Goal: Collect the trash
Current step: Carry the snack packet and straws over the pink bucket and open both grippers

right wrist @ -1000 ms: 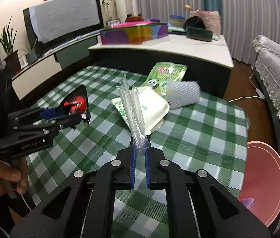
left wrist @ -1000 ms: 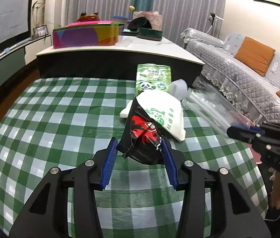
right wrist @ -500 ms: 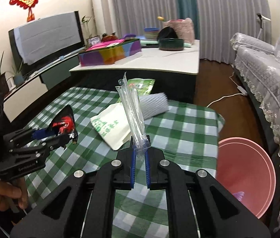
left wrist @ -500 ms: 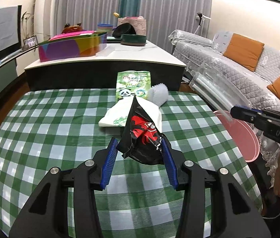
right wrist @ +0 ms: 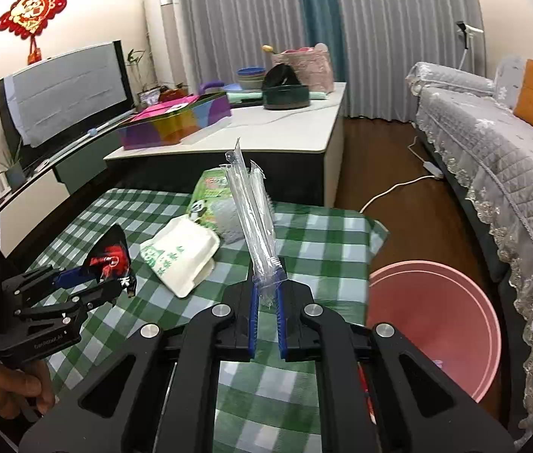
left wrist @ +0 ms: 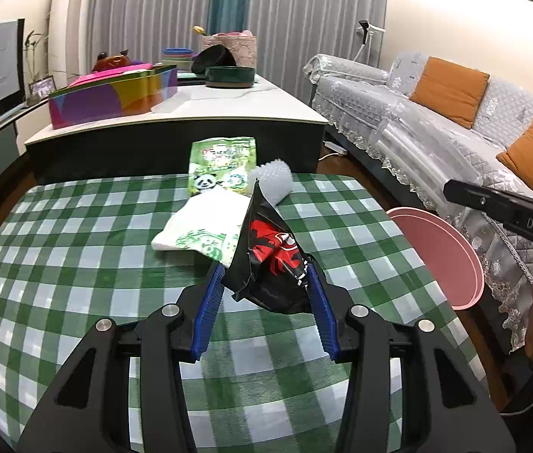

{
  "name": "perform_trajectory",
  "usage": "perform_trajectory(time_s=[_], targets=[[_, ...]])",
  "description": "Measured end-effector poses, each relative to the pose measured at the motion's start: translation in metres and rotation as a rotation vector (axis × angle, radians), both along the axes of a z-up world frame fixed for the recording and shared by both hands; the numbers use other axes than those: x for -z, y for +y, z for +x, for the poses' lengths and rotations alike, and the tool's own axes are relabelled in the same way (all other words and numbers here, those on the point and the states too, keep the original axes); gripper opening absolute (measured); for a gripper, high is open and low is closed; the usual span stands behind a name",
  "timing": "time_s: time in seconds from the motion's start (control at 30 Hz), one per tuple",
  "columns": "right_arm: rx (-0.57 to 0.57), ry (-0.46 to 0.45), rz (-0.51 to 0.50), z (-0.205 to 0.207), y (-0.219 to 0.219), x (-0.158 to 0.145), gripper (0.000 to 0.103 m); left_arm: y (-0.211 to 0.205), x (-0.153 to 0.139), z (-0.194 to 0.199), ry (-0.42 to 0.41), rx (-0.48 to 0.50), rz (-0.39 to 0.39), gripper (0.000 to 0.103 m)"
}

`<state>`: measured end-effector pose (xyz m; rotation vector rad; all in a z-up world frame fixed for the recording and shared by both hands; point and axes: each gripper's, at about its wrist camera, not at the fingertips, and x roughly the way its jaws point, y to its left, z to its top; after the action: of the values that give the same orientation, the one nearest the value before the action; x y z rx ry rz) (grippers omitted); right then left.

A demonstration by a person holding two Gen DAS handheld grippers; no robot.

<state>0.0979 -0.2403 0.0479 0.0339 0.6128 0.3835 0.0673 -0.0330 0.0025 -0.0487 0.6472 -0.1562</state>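
living room, green-checked tablecloth (left wrist: 77,264). left gripper (left wrist: 264,302) pinching crumpled black-and-red snack wrapper (left wrist: 270,260); right gripper (right wrist: 265,302) pressed on clear plastic straw sleeve (right wrist: 253,207), both held above the cloth. mid-carry, likely. next: swing over round pink bin (right wrist: 432,324) beside the table, then release. white foam box (right wrist: 179,256) left lying.

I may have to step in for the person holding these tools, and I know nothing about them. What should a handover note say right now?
Left gripper: shut on the black and red wrapper, held above the checked table.
Right gripper: shut on the clear plastic sleeve.
Pink bin stands on the floor at the table's right; neither piece is in it yet.
Left on the table: white takeaway box, green panda packet, white foam net.
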Motion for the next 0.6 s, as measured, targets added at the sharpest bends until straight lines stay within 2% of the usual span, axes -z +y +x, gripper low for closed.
perform_trajectory(time_s=[0.6], targets=[[0.135,-0.032,0.01,0.0,-0.065,-0.012,0.008,-0.058,-0.003,0.011,-0.023,0.101,0.019,0.045]])
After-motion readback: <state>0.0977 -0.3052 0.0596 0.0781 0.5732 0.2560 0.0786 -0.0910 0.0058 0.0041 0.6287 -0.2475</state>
